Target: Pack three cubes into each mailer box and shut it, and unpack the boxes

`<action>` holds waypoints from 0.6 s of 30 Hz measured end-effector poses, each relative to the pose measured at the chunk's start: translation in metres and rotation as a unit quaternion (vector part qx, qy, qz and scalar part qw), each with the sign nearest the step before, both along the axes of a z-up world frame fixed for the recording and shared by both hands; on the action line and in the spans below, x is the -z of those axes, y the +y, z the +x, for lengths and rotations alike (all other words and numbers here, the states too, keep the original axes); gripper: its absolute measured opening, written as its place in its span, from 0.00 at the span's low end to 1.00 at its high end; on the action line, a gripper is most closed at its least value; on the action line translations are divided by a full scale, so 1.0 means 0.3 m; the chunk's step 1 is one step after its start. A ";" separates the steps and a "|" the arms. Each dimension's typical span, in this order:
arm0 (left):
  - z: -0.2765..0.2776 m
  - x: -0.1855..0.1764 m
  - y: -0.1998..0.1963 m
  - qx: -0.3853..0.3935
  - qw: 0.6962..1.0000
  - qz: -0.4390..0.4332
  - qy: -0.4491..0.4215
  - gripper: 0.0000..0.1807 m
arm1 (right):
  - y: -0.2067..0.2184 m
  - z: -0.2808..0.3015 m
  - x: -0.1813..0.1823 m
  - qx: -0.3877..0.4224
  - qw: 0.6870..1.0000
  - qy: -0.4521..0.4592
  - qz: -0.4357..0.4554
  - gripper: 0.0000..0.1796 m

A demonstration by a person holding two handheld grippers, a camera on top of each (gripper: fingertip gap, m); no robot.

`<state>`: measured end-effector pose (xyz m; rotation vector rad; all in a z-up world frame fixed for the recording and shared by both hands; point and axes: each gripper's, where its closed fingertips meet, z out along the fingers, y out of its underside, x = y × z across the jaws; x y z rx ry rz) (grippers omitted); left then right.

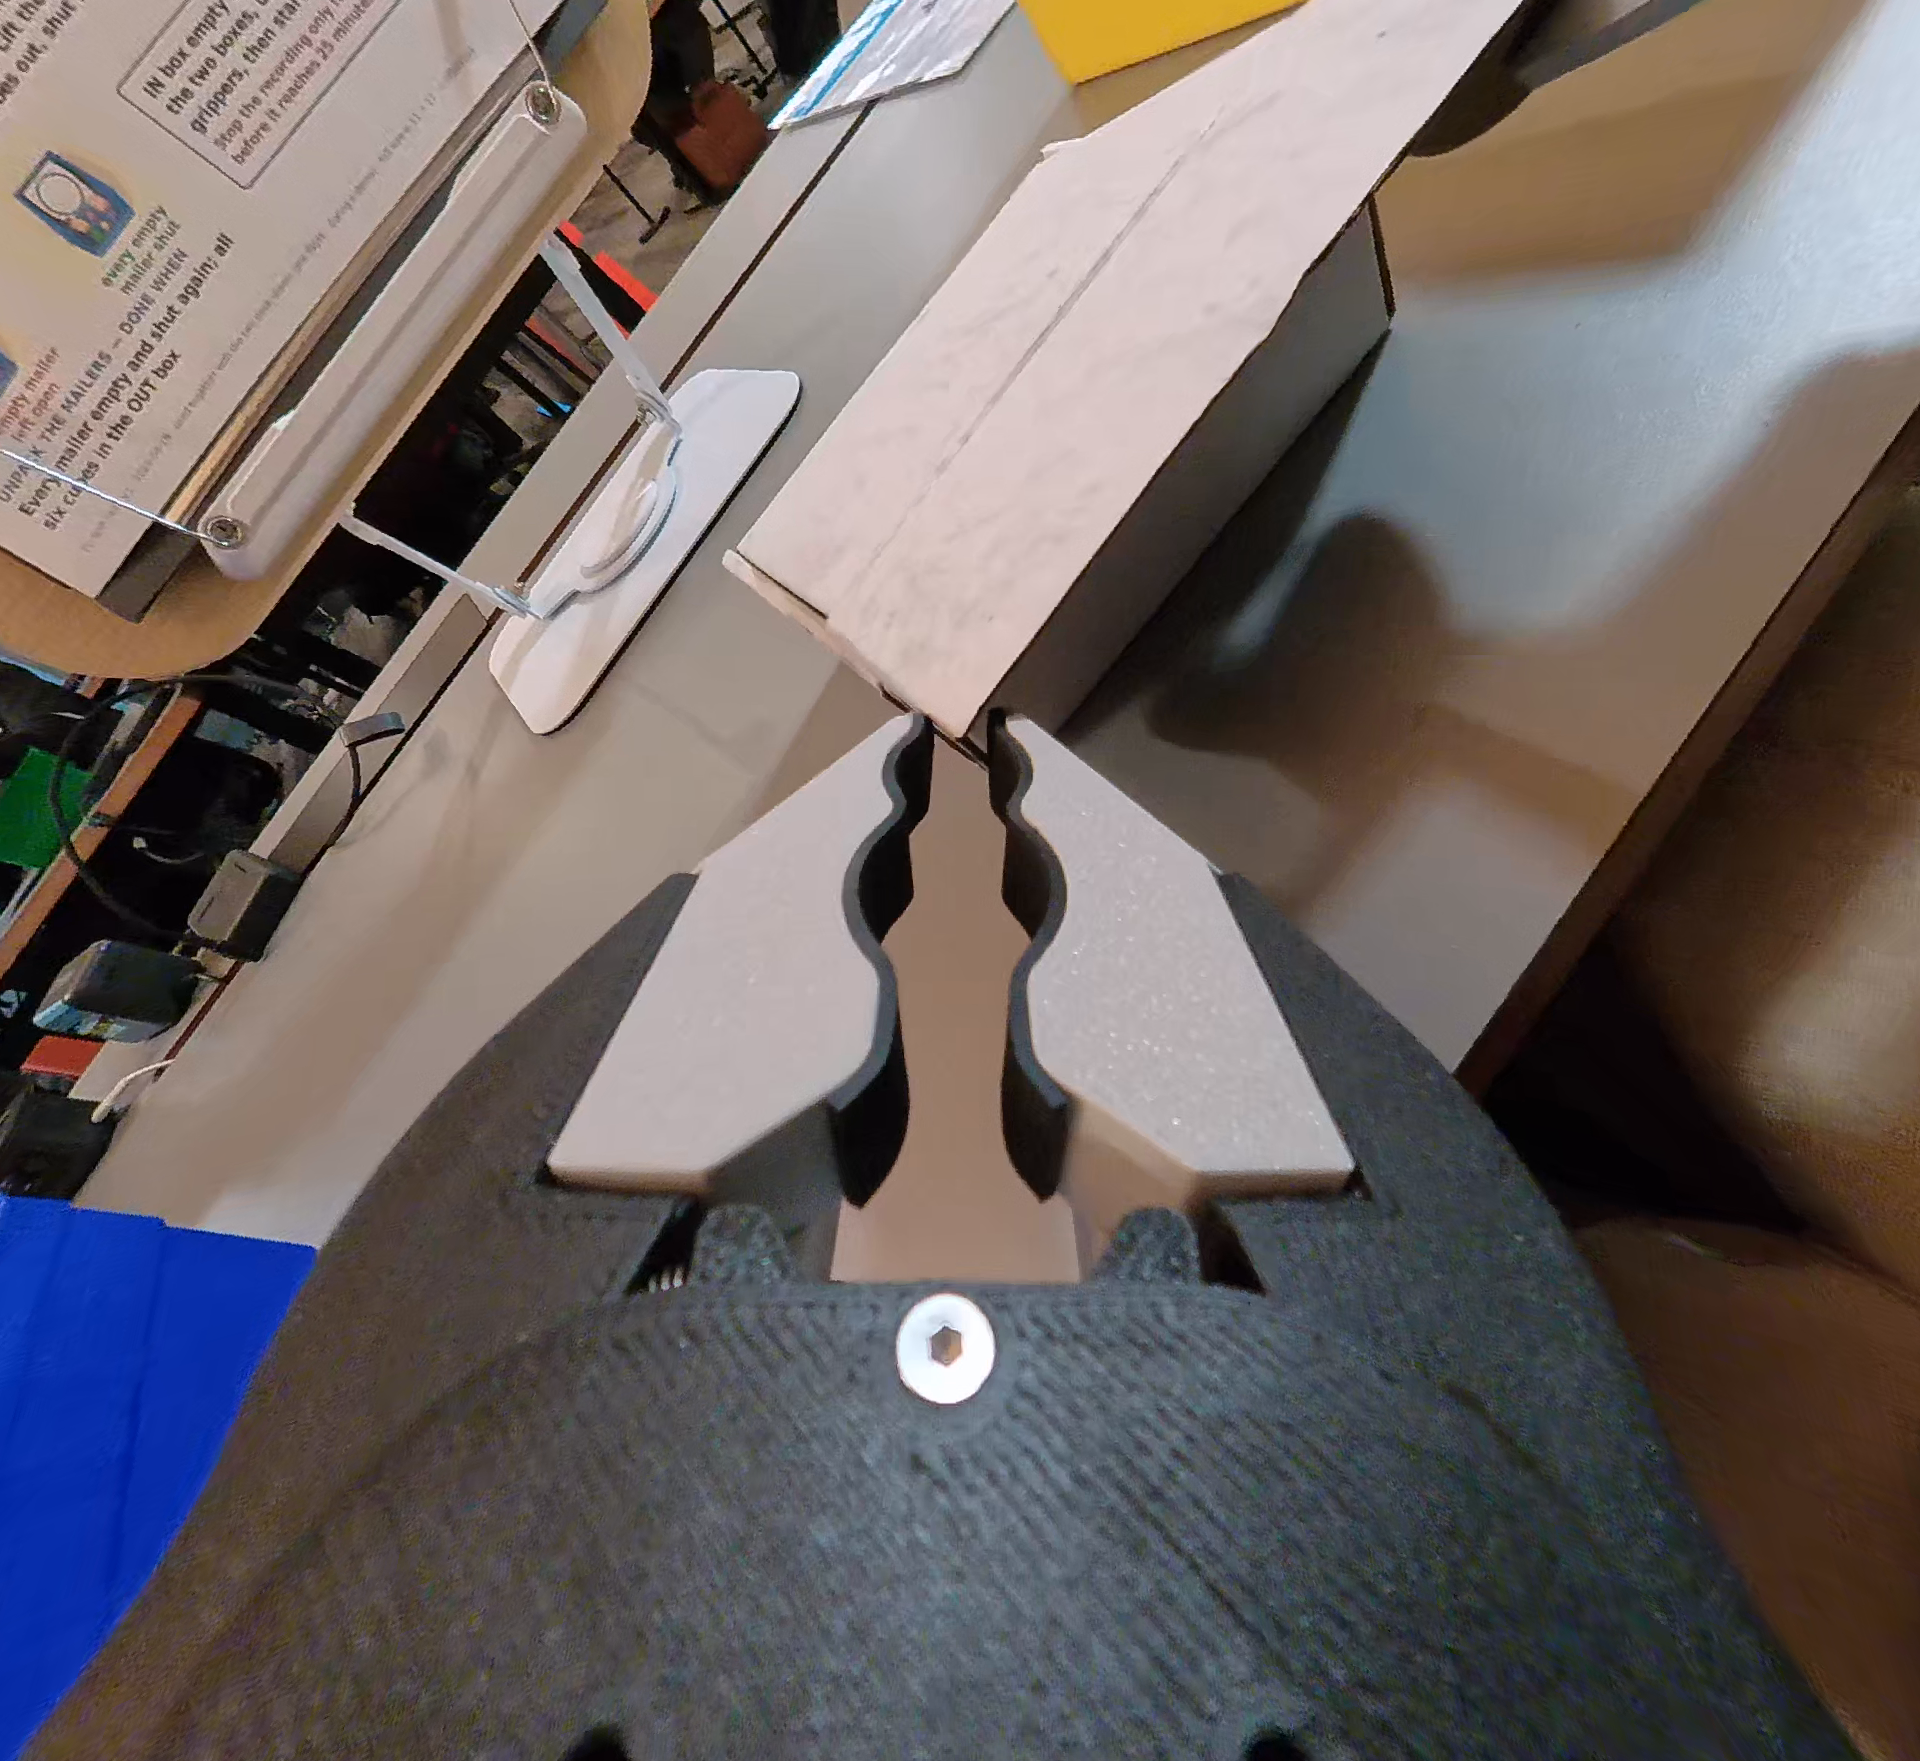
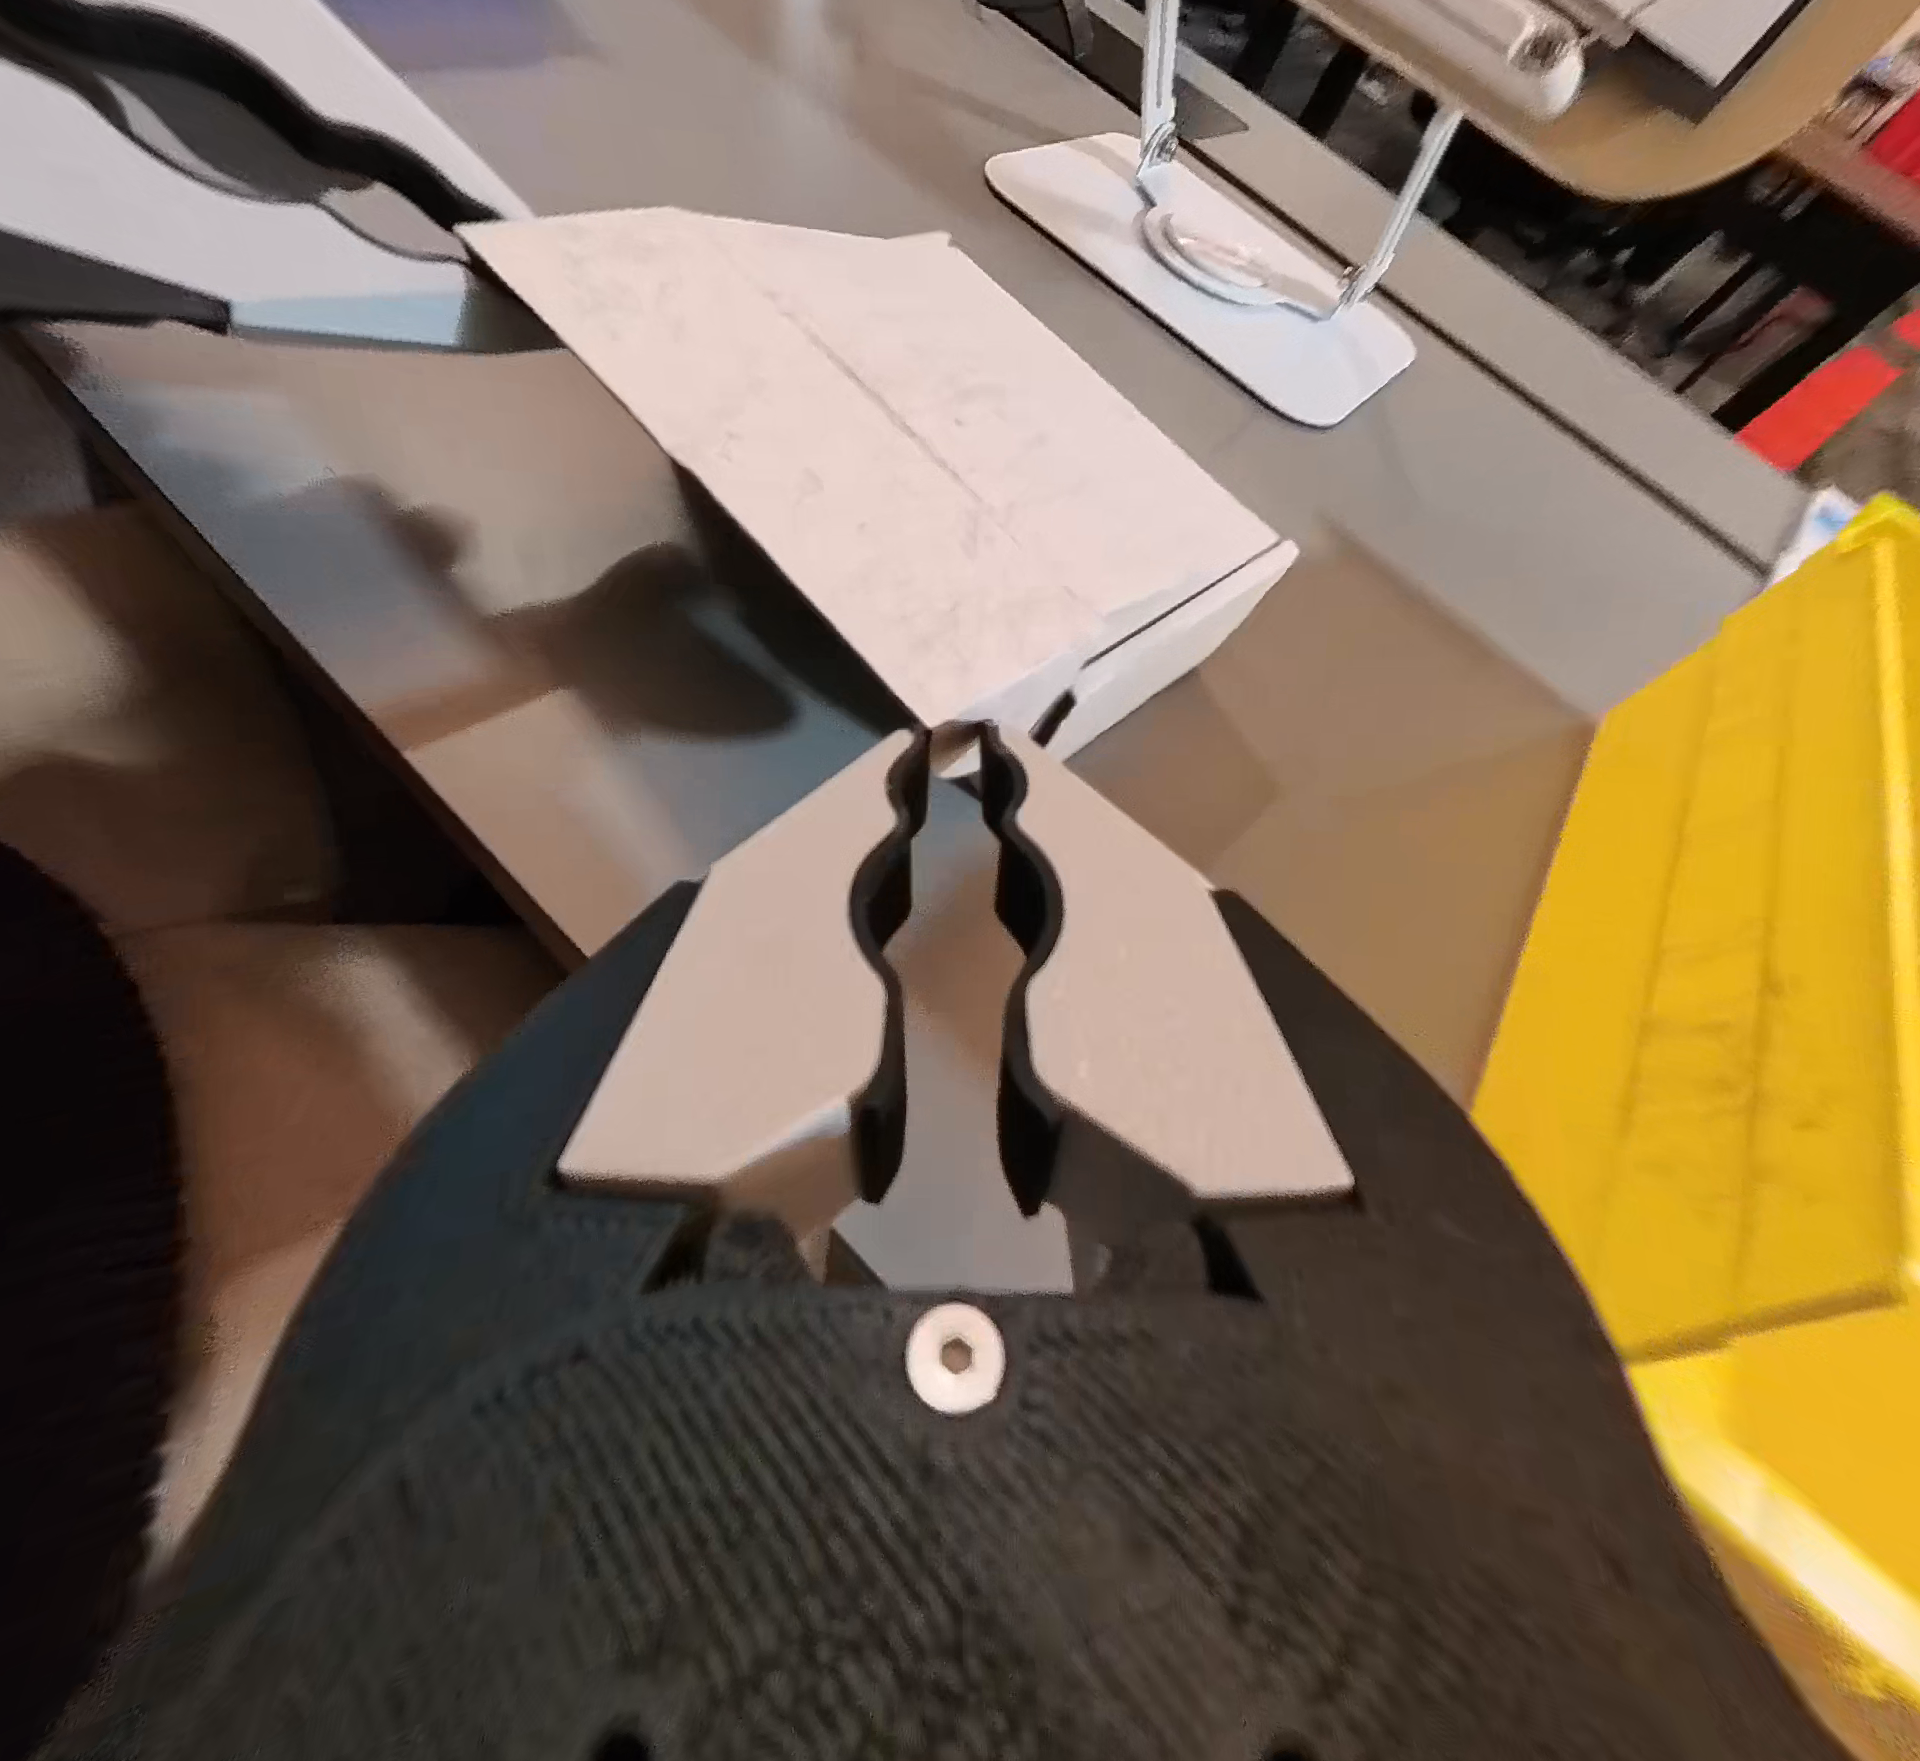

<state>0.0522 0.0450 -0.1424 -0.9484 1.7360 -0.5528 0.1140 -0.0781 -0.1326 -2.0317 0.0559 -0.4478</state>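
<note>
on the grey desk (image 1: 1558, 423) a white mailer box (image 1: 1049, 402) sits shut, plain-topped with no brand showing. behind it a stand (image 1: 644, 516) carries a printed instruction sheet (image 1: 208, 111); a yellow bin (image 2: 1714, 932) and a blue bin (image 1: 114, 1399) flank the box. left gripper (image 1: 958, 730) and right gripper (image 2: 954, 741) each meet an opposite corner of the box, jaws nearly closed with a thin gap, seemingly pinching the lid edge, though blur hides the contact.

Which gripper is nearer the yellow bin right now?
Right. The right gripper sits at a corner of the mailer box with the yellow bin close beside it. The left gripper is at the opposite corner, with the bin beyond the box.
</note>
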 end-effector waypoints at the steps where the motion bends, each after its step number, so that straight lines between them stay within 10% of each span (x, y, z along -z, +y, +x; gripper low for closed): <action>1: -0.001 0.004 -0.001 0.002 1.000 0.000 0.003 0.05 | 0.000 0.002 0.006 0.000 1.000 0.017 0.004 0.05; 18: 0.006 0.048 0.016 -0.001 1.000 0.015 0.021 0.05 | 0.013 0.016 0.066 -0.011 0.998 -0.060 -0.030 0.05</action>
